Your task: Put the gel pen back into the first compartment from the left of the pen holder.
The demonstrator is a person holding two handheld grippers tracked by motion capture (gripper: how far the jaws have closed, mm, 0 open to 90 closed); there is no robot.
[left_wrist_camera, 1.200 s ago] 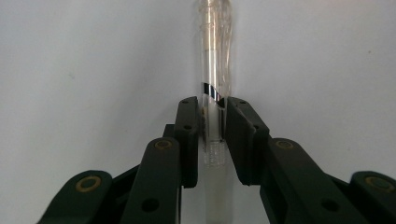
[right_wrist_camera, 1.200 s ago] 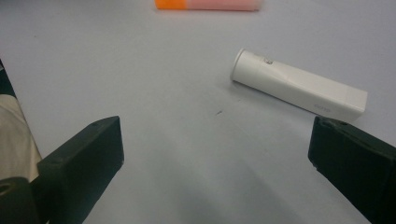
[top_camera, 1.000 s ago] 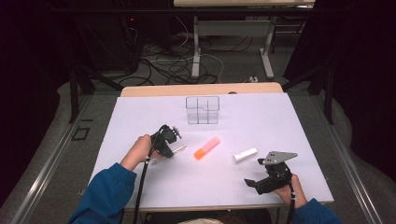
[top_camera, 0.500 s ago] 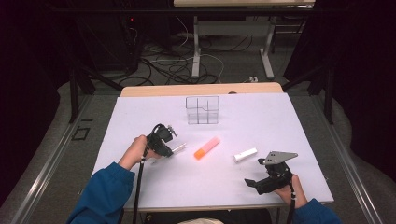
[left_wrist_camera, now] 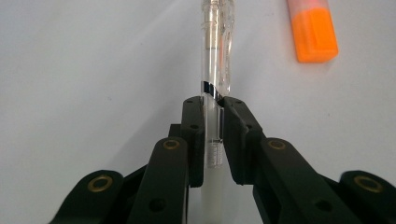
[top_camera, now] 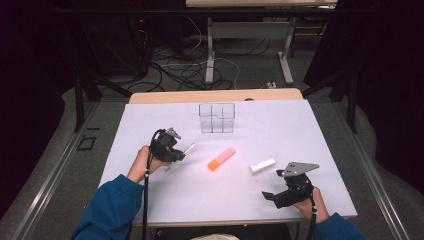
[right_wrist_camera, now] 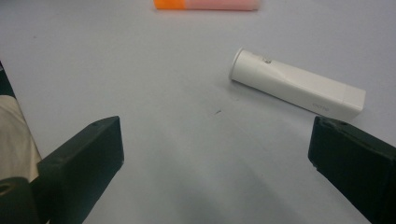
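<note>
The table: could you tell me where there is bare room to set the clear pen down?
Bare patches: left of the clear organizer, and the near edge between the two grippers. The middle is crowded with the orange highlighter and white tube. The left gripper holds the pen.

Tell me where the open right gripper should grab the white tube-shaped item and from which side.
Grip the white tube across its flat-sided middle, coming down from above: it lies flat on the table, nothing touches it, and the right gripper stands open nearby.

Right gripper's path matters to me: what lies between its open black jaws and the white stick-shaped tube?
Only bare white table lies between the right gripper and the white tube, per the right gripper view.
</note>
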